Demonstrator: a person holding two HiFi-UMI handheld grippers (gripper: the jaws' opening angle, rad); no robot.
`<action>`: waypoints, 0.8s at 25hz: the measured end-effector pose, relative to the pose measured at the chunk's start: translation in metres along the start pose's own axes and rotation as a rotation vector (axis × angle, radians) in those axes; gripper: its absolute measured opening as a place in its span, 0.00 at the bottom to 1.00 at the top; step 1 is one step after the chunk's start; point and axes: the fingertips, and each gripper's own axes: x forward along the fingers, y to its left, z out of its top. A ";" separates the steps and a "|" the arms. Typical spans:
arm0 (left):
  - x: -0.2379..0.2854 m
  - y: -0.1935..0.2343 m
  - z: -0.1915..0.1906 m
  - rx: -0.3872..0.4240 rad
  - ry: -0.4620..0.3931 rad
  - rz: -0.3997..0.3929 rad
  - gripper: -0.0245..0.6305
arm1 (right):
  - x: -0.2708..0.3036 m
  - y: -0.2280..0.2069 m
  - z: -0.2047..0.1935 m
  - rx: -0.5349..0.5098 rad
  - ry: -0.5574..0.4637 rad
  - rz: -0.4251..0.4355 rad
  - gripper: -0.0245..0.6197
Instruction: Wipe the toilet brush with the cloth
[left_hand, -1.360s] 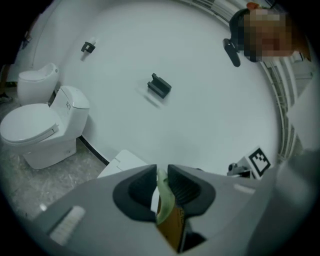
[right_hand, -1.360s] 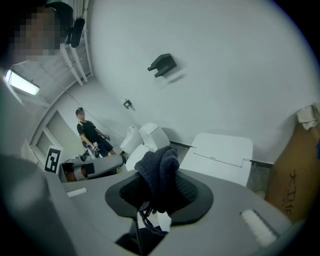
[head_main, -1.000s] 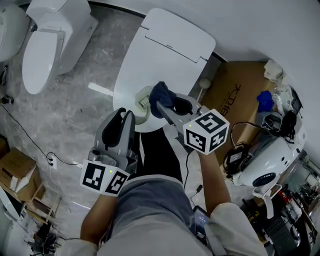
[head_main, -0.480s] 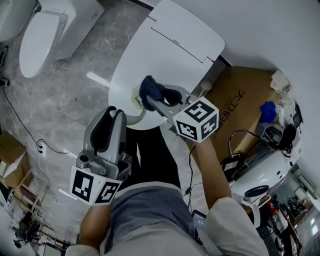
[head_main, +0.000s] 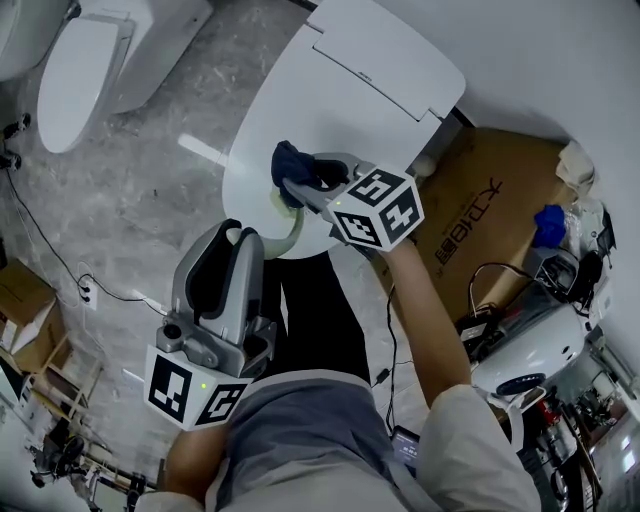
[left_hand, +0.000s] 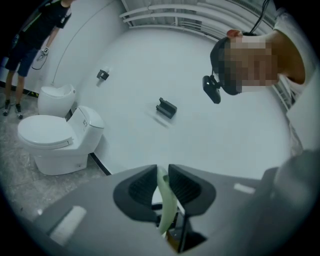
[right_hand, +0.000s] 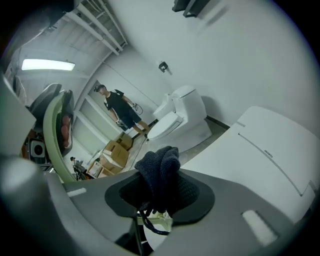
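- Left gripper (head_main: 243, 236) sits lower left in the head view. Its fingers (left_hand: 138, 188) are clamped nearly together on the pale green handle of the toilet brush (head_main: 291, 232).
- In the left gripper view the handle (left_hand: 165, 200) runs up through the narrow gap between the two pads, slightly curved.
- From that grip the brush curves up and right toward frame centre, above the front edge of the closed white toilet (head_main: 340, 95).
- Right gripper (head_main: 300, 183) comes in from the right, with its marker cube just right of centre. Its fingers (right_hand: 192, 192) are closed on the dark blue cloth (head_main: 291, 161).
- In the right gripper view the cloth (right_hand: 160, 175) is bunched and sticks out past the fingertips. The green handle (right_hand: 51, 131) shows at the left edge.
- In the head view the cloth lies over the far end of the brush. I can't confirm firm contact from any view.
- A second toilet (head_main: 75, 70) stands in the upper left on the grey marbled floor (head_main: 150, 190), well apart from the grippers.
- A cardboard sheet (head_main: 490, 215) lies to the right of the near toilet.
- Another person (right_hand: 119, 111) stands in the background by some boxes, beyond the second toilet.
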 end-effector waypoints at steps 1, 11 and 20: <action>0.000 0.000 0.000 0.002 -0.002 -0.003 0.04 | 0.005 -0.001 -0.002 -0.009 0.016 0.006 0.23; -0.003 0.003 -0.002 0.003 0.006 -0.019 0.04 | 0.045 -0.014 -0.032 -0.051 0.136 -0.001 0.23; -0.007 0.003 -0.004 0.006 0.003 -0.026 0.04 | 0.065 -0.025 -0.044 -0.075 0.201 -0.019 0.23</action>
